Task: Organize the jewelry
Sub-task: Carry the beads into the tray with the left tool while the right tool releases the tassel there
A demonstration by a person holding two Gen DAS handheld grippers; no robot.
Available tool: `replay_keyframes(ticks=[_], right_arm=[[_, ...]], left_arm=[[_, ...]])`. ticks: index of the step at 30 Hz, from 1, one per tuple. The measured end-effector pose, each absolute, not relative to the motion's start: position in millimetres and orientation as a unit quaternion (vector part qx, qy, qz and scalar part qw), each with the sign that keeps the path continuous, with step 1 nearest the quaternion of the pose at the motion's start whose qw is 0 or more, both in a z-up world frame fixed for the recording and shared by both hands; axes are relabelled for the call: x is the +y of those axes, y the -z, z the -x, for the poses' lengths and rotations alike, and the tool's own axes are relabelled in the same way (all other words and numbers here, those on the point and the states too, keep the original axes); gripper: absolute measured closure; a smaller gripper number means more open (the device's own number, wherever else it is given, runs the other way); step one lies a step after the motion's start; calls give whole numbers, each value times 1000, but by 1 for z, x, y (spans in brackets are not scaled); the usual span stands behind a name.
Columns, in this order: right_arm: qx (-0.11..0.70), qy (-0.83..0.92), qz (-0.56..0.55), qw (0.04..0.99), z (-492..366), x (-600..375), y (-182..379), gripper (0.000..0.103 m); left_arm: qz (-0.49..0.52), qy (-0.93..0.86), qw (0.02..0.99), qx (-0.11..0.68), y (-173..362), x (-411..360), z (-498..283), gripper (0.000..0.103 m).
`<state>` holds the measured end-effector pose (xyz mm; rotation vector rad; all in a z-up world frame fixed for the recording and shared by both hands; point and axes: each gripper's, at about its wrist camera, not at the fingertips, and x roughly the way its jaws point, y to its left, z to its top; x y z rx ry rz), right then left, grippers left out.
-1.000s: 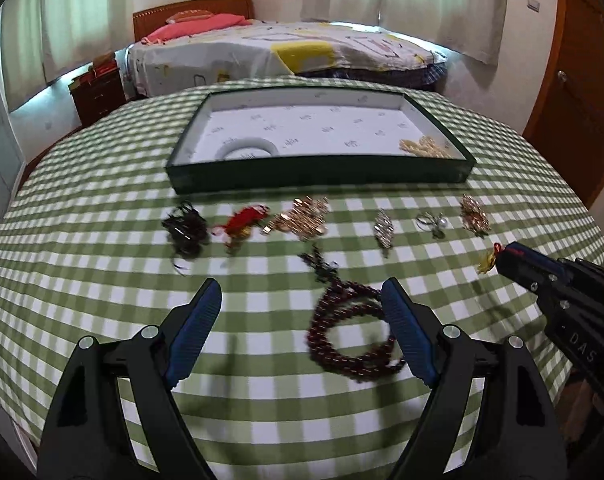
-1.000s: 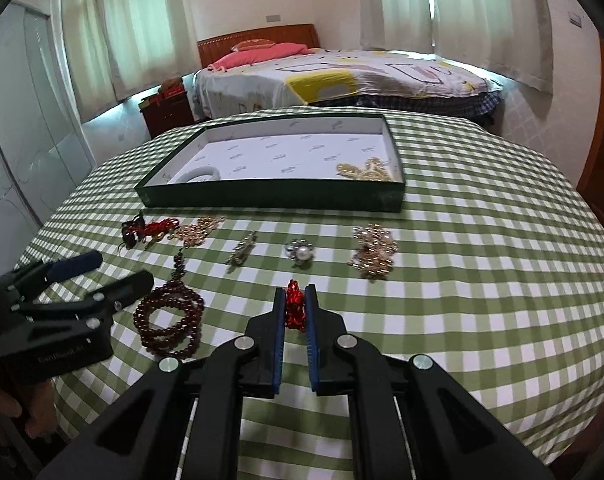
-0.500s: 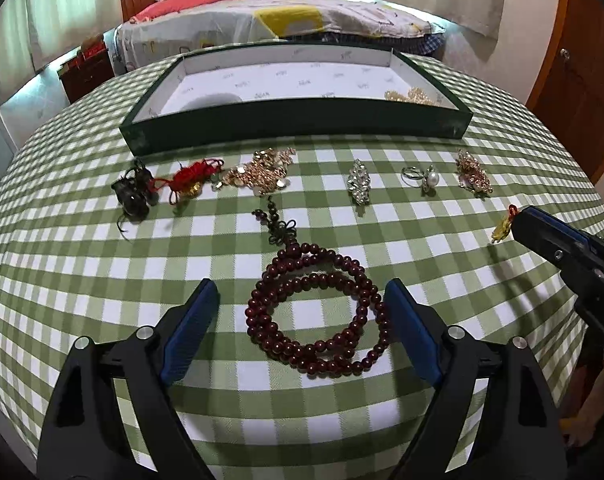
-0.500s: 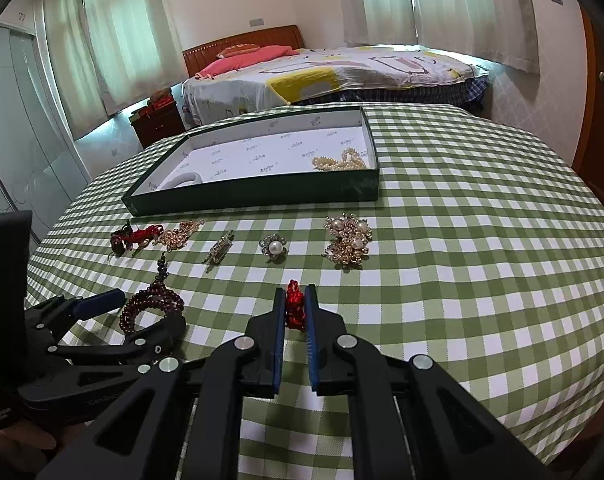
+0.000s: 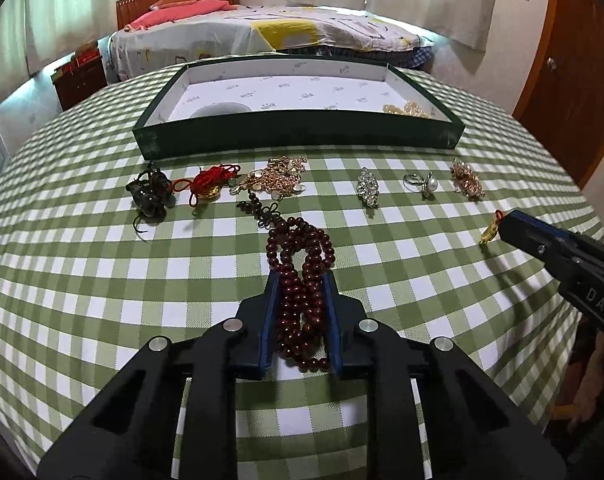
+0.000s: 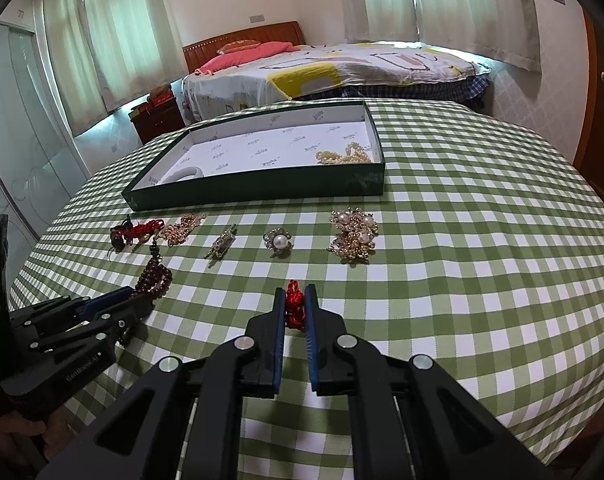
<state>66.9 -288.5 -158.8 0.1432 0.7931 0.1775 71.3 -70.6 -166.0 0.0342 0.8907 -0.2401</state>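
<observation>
My left gripper (image 5: pixel 300 280) is shut on a dark red bead bracelet (image 5: pixel 300 256) that lies bunched on the checked tablecloth; it also shows in the right wrist view (image 6: pixel 154 280). My right gripper (image 6: pixel 295 294) is shut on a small red-corded charm (image 6: pixel 294 308), whose gold end shows in the left wrist view (image 5: pixel 489 234). A green tray (image 5: pixel 298 134) with a white lining stands at the back and holds a pearl strand (image 6: pixel 343 157) and a white bangle (image 6: pixel 184 174).
A row of pieces lies in front of the tray: black beads (image 5: pixel 150 194), a red knot charm (image 5: pixel 210 182), a gold chain (image 5: pixel 272 180), a crystal brooch (image 5: pixel 367 192), a pearl ring (image 5: pixel 421 186), a pearl cluster (image 6: pixel 353 236). A bed stands behind the table.
My left gripper has closed from wide open onto the bead bracelet, squeezing it into a narrow bunch. My right gripper stays shut on the red charm.
</observation>
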Motion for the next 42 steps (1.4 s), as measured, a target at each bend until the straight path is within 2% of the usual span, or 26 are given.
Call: replay_keyframes(ticks=[1,10,21,36,42], right_arm=[[386,-86,-69,916,-67,-288,159,93],[380,-86,-67,919,-67,-286,155,93],[345,-99,-69,931,-76,-280,126,93],[278,-117,-54,952,-150,-268,76,93],[268,-116,-62,954,-192,-271,80,93]], left_arm=[[-16,117,895,429,165,-70,-71,92],[-10,125,907,402,148,-63,-65,92],[-8,134,923,360,114,-63,-79,92],[5,142,944,297,68,-80,-155,92],[0,135,944,302,77,-92,-196,92]])
